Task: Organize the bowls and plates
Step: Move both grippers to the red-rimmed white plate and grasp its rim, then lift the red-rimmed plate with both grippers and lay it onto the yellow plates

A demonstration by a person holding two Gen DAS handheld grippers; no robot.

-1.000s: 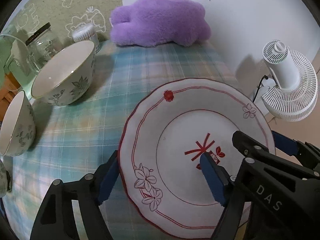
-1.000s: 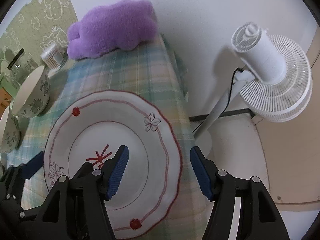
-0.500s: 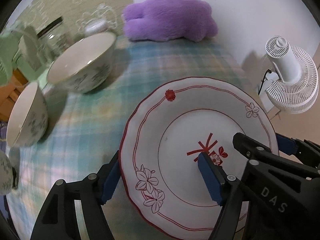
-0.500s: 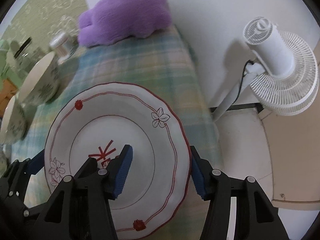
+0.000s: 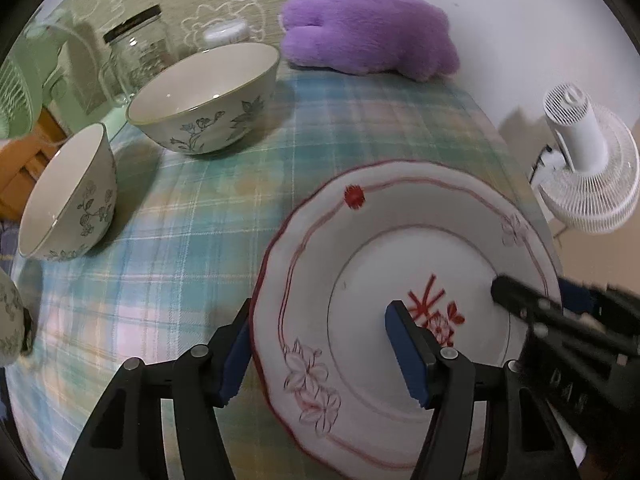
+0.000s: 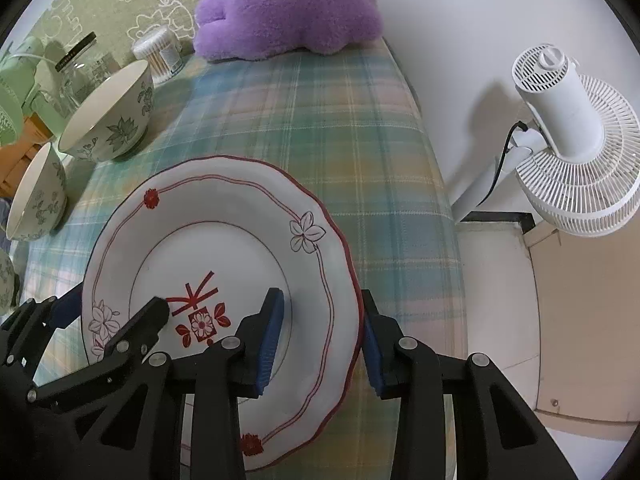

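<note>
A white plate (image 5: pixel 400 264) with red trim and flowers is held over the plaid tablecloth; it also shows in the right wrist view (image 6: pixel 224 248). My left gripper (image 5: pixel 324 352) straddles its left rim, one finger under, one on top. My right gripper (image 6: pixel 320 336) straddles the right rim the same way. Both grip the plate. A large floral bowl (image 5: pixel 208 96) and a smaller floral bowl (image 5: pixel 68 196) stand at the left; the right wrist view shows the large bowl (image 6: pixel 108 116) and the smaller bowl (image 6: pixel 36 196) too.
A purple plush toy (image 5: pixel 368 32) lies at the table's far end. A glass jar (image 5: pixel 136 52) and a cotton swab box (image 6: pixel 158 54) stand behind the bowls. A white fan (image 6: pixel 572 144) stands on the floor beyond the table's right edge. Another bowl's edge (image 5: pixel 8 316) shows at far left.
The plate, held by both grippers, has moved left toward the bowls, which now look closer and larger. Both grips stay the same.
</note>
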